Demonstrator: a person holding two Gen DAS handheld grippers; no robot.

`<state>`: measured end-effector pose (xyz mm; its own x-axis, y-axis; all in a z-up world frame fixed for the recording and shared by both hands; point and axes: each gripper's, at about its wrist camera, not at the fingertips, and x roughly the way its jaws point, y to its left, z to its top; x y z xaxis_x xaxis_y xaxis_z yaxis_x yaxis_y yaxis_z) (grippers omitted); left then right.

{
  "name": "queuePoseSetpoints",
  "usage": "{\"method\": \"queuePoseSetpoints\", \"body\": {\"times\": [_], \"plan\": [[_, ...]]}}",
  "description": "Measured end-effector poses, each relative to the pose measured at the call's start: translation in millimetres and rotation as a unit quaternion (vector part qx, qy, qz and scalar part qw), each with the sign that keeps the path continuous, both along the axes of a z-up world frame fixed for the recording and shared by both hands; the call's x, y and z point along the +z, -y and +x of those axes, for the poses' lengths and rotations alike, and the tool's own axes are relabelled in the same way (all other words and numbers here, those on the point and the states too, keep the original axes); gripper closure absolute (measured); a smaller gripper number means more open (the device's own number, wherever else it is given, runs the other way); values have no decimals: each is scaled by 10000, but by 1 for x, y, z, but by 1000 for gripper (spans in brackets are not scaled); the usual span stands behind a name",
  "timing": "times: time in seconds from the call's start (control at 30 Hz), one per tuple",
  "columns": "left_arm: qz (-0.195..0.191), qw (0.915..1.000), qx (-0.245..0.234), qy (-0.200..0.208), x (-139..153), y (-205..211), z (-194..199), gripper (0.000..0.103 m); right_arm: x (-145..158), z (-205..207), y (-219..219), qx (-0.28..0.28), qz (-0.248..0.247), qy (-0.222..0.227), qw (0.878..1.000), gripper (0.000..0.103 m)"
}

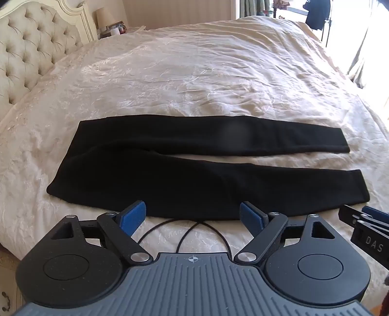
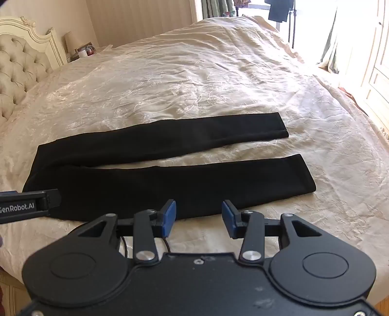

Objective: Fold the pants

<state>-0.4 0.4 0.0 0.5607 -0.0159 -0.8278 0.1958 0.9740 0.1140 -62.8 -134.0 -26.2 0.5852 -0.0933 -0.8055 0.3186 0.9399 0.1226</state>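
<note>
**Pants flat on bed, both claws released at near edge**

Your bed [image 1: 194, 73] fills both views, covered by a wrinkled cream embroidered bedspread [image 2: 194, 80]. A tufted headboard [image 1: 29, 53] stands at the left, with a lamp [image 1: 104, 15] on the far side beyond it.

The black pants [image 1: 150, 175] lie flat across the near part of the bed, waistband end to the left, both legs running right. The legs are apart, with a narrow wedge of bedspread showing between them; the far leg's hem sits further right in the left wrist view.

Your left claw [image 1: 193, 215] hovers just short of the near leg's front edge, blue pads [image 1: 133, 216] spread wide, holding nothing. Your right claw [image 2: 198, 217] sits at the same edge, further toward the hem end, pads also parted and empty. Each claw's tip shows at the margin of the other's view.

Black cables [image 1: 194, 233] loop on the bedspread below the left claw.
</note>
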Motion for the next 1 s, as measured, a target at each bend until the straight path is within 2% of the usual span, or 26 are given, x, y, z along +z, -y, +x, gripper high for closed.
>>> {"method": "queuePoseSetpoints", "body": {"times": [0.23, 1.0], "plan": [[-50, 10000, -55, -18, -3, -2, -12, 21, 0, -1, -3, -1, -8, 9, 10000, 58], [-146, 9996, 103, -208, -8, -12, -13, 22, 0, -6, -11, 149, -75, 54, 9998, 58]]}}
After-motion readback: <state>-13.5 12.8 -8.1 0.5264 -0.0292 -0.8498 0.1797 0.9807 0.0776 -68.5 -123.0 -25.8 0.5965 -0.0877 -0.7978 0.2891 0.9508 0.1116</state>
